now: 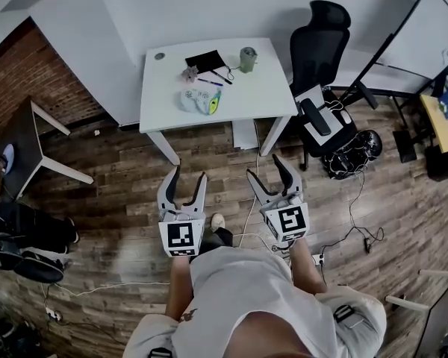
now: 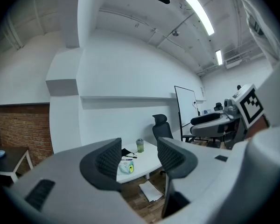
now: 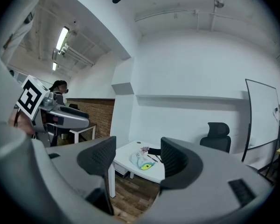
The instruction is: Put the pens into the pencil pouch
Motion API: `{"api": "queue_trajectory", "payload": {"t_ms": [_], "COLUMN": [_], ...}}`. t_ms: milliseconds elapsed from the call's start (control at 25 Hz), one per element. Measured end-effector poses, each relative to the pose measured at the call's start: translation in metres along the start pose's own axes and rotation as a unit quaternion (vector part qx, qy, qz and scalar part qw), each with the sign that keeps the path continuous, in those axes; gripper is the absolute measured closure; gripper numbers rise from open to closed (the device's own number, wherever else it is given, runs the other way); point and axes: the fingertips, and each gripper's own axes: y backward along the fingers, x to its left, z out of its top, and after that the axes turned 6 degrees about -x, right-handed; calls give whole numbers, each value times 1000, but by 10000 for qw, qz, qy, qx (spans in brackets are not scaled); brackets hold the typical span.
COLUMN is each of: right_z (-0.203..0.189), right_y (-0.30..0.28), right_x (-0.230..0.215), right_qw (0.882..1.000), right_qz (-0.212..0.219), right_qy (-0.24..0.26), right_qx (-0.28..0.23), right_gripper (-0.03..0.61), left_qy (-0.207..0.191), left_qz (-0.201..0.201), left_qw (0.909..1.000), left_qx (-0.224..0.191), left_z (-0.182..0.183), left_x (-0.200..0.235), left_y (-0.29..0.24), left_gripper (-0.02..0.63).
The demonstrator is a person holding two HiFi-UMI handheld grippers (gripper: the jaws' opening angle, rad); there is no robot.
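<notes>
L gripper (image 1: 187, 179): jaws apart, nothing btwn them. R gripper (image 1: 267, 171): jaws apart, empty. Both held over wood floor (image 1: 119, 200), well short of white table (image 1: 272, 88). On table: pencil pouch (image 1: 200, 101) near front edge; pens (image 1: 211, 81) just behind it; green cup (image 1: 248, 60) at rear.

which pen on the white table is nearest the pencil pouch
The blue pen, lying right beside the pencil pouch. The black pen lies farther from it, on the side toward the green cup.
</notes>
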Motion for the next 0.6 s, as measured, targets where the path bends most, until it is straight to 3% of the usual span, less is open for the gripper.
{"api": "queue_trajectory", "payload": {"t_ms": [600], "right_z": [-9], "right_y": [-109], "right_x": [-12], "right_qw": [9994], "right_qz": [-261], "right_qy": [146], "right_qx": [186], "right_gripper": [280], "left_qy": [92], "left_qz": [-289], "left_qw": [9995], "left_qx": [-81], "left_z": [-18], "left_x": [82], "left_y": [-87], "left_gripper": [380]}}
